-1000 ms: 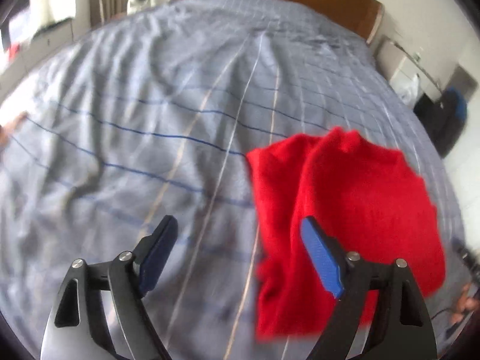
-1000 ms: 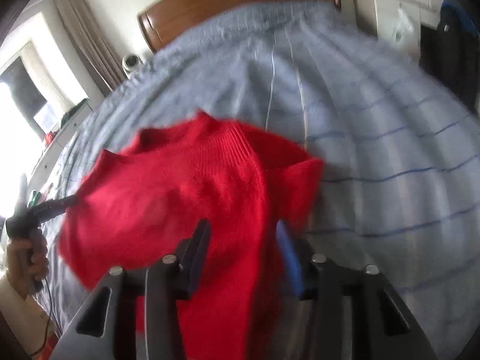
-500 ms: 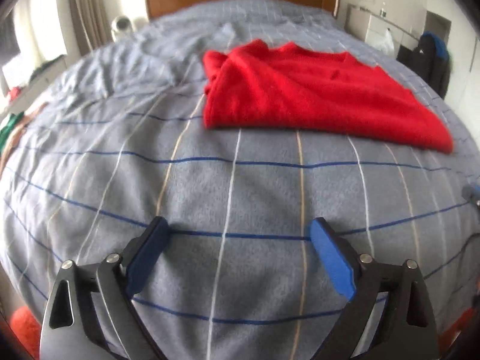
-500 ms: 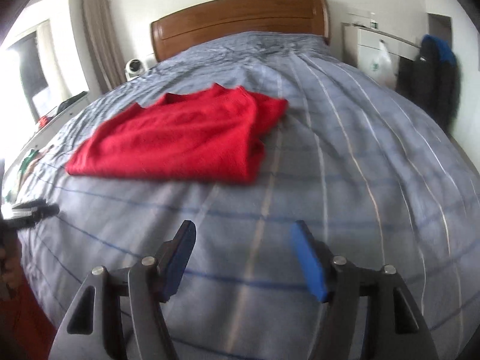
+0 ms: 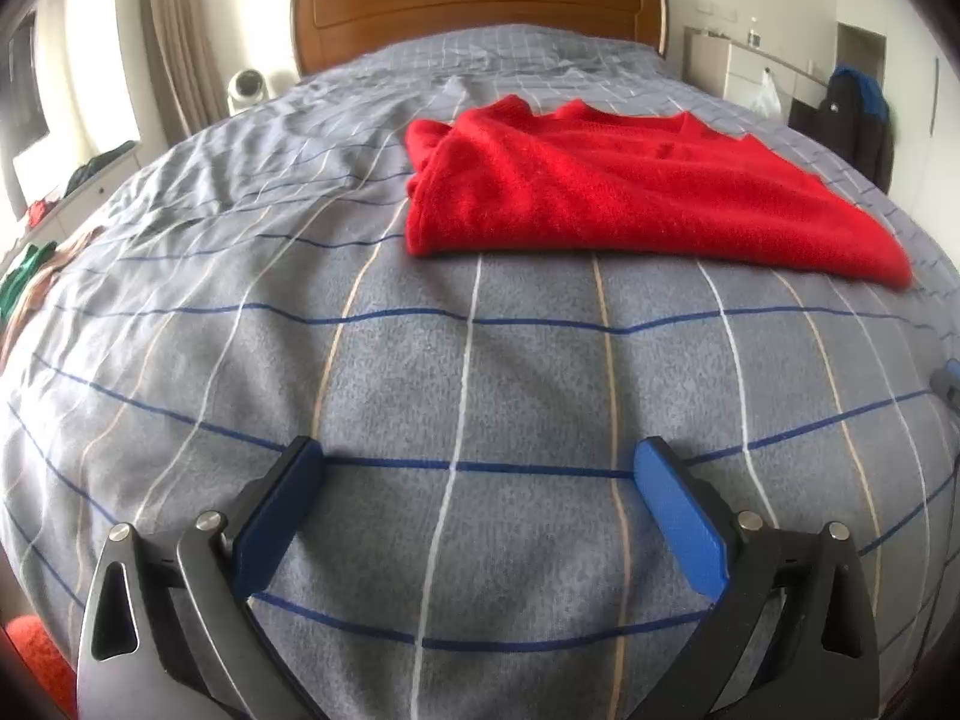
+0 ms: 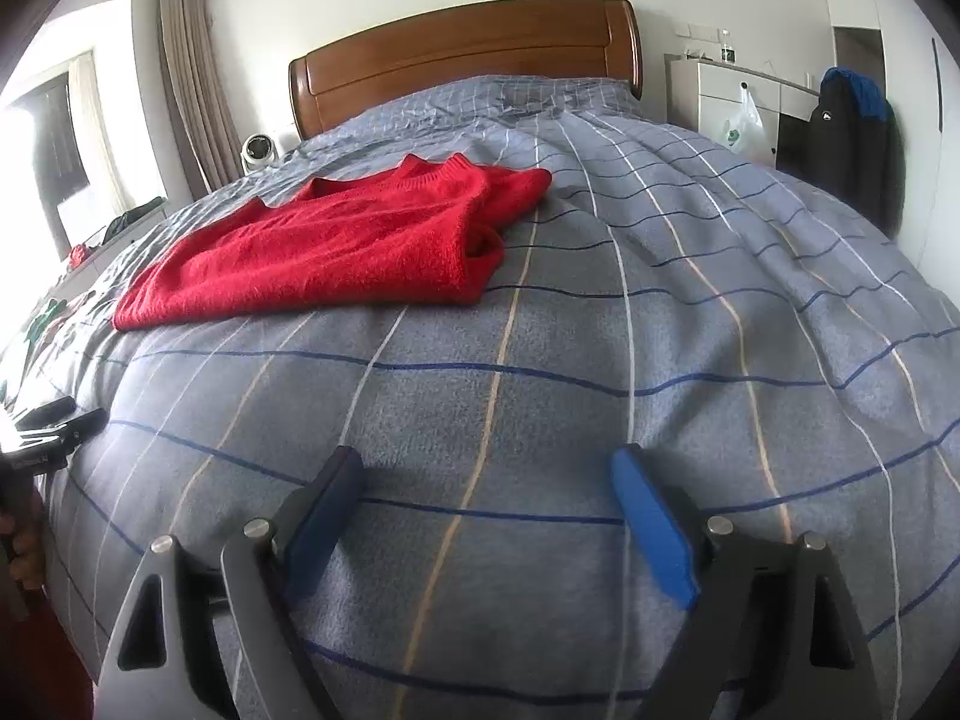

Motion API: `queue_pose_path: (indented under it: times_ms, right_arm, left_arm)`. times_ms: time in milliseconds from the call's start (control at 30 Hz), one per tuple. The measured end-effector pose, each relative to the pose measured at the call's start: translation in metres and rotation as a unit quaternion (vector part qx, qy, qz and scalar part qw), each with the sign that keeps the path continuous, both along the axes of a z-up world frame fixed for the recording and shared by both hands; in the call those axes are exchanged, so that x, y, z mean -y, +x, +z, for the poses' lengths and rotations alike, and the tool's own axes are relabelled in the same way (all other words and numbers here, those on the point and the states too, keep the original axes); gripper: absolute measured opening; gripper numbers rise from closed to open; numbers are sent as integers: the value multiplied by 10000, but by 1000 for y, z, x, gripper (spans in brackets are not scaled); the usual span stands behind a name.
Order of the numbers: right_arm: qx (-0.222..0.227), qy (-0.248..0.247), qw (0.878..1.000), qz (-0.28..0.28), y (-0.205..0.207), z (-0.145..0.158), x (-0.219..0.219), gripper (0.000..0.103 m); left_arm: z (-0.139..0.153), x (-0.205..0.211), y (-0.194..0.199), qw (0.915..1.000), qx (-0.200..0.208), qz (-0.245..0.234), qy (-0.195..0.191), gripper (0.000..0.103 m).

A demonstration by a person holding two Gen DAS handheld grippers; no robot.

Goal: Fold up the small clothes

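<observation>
Left wrist view: we see the left tool [image 5: 474,510] spread, its jaws having just been opening, nothing between them; the red sweater [image 5: 630,192] lies ahead-right on the bed [image 5: 420,390], long axis crosswise.

Right wrist view: we see the right tool [image 6: 489,519] likewise spread, just been opening, empty; sweater ahead-left, well apart, neither tool clearly nearer.

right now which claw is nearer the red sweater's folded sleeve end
Right. The right claw sits below the sweater's sleeve end; the left claw faces the opposite end. Both open, off it.
</observation>
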State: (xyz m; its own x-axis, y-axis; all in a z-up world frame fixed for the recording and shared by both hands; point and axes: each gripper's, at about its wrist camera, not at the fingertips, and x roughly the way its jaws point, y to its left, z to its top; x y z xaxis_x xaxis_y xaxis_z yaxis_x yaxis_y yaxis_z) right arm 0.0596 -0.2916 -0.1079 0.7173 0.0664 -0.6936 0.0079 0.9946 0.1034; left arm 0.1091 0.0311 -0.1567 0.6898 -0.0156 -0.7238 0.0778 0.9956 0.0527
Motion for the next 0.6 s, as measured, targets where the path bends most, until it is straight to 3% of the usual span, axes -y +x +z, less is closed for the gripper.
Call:
queue_pose_path:
  times_ms: [600]
  right_arm:
    - [46,-66,10000,7,-1,-2,-3,86]
  left_arm:
    - [-1,0,1,10000,-29,8,5,102]
